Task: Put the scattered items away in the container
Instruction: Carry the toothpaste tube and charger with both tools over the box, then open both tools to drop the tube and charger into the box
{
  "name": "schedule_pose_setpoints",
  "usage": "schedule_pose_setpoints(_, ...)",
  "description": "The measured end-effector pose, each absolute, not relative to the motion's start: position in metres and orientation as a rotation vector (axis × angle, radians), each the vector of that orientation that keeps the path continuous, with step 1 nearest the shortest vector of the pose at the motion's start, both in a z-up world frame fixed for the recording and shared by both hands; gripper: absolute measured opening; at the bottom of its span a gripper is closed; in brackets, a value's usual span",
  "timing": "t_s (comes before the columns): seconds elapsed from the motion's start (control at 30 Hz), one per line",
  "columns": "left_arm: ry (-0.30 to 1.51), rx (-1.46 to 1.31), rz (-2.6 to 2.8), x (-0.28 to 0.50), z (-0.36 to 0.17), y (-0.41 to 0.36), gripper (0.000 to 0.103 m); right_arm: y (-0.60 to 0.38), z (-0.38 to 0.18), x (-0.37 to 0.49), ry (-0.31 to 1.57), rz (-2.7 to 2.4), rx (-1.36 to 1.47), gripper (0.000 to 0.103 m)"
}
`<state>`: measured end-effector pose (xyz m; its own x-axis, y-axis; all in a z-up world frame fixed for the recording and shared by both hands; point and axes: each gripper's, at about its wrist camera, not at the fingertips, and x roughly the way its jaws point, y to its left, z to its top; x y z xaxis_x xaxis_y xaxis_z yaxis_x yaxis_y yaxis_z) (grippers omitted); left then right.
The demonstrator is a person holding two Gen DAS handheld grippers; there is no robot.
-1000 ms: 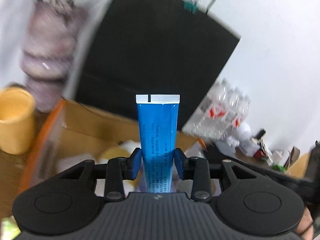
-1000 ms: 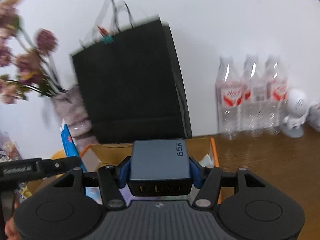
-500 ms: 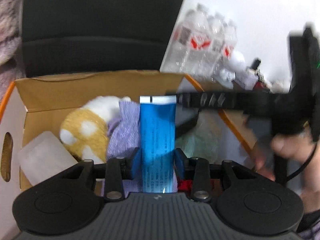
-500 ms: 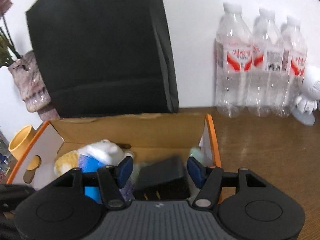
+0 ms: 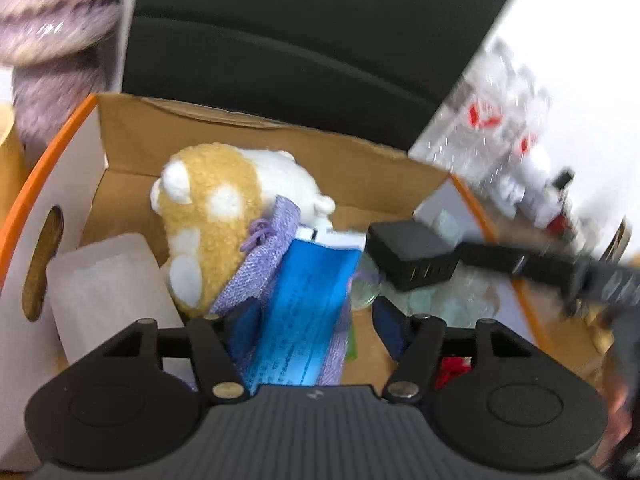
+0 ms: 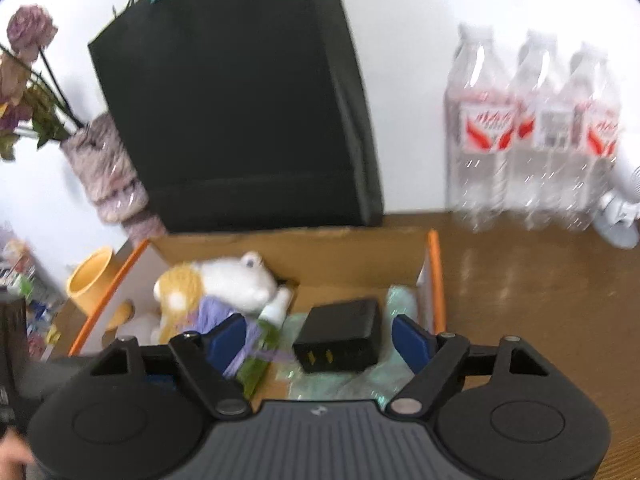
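Through the left wrist view I see my left gripper [image 5: 316, 318] spread wide, its blue pads clear of the blue tube [image 5: 308, 312], which lies tilted on a purple pouch [image 5: 260, 260] inside the cardboard box [image 5: 280, 148], right of the plush toy [image 5: 212, 216]. Through the right wrist view my right gripper [image 6: 320, 344] is released too, the black charger [image 6: 340, 340] lying between its pads near the box's right wall

My left gripper [image 5: 316, 314] hung with its jaws spread apart, gripping nothing. My right gripper [image 6: 319, 338] was likewise wide open (its blue pads [image 6: 410, 340] well separated), tilted downward.
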<state>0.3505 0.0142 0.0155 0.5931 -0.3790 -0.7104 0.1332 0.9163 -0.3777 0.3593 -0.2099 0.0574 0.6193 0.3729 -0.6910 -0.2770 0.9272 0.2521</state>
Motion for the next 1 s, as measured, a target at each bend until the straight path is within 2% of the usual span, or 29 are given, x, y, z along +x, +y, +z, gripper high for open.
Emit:
schedule_pose_setpoints(0.03,0.890,-0.314,-0.311,0.350,0.016,0.016,0.072,-0.207,0.055,0.360,0.840,0.376,0.115,0.073)
schedule_pose_setpoints(0.1,0.898,-0.268,-0.312,0.351,0.017,0.011,0.061,-0.200,0.046,0.363,0.864,0.402,0.112,0.071)
schedule_pose_setpoints(0.13,0.901,-0.238,-0.304,0.351,0.018,0.008,0.061,-0.199,0.040,0.366,0.875,0.416,0.125,0.067)
schedule_pose_setpoints(0.17,0.896,-0.216,-0.295,0.348,0.020,0.008,0.063,-0.197,0.033,0.369,0.886,0.428,0.141,0.069)
schedule_pose_setpoints(0.27,0.876,-0.150,-0.268,0.341,0.027,0.010,0.057,-0.193,0.029,0.371,0.857,0.372,0.113,0.067)
schedule_pose_setpoints(0.4,0.850,-0.063,-0.232,0.331,0.037,0.012,0.053,-0.205,0.031,0.371,0.782,0.438,0.258,0.067)
schedule_pose_setpoints(0.5,0.829,0.002,-0.205,0.324,0.044,0.014,0.050,-0.206,0.027,0.375,0.847,0.615,0.374,0.065)
schedule_pose_setpoints(0.63,0.835,0.063,-0.218,0.320,0.043,0.010,0.050,-0.194,0.033,0.369,0.869,0.466,0.197,0.065)
schedule_pose_setpoints(0.67,0.845,0.071,-0.234,0.320,0.040,0.008,0.050,-0.189,0.035,0.366,0.868,0.408,0.114,0.068)
schedule_pose_setpoints(0.7,0.855,0.079,-0.250,0.321,0.037,0.005,0.050,-0.187,0.036,0.365,0.880,0.380,0.074,0.076)
schedule_pose_setpoints(0.83,0.875,0.108,-0.256,0.324,0.027,0.000,0.050,-0.176,0.033,0.363,0.924,0.398,0.014,0.080)
schedule_pose_setpoints(1.0,0.903,0.120,-0.205,0.331,0.017,0.002,0.044,-0.162,0.027,0.361,0.961,0.346,-0.071,0.084)
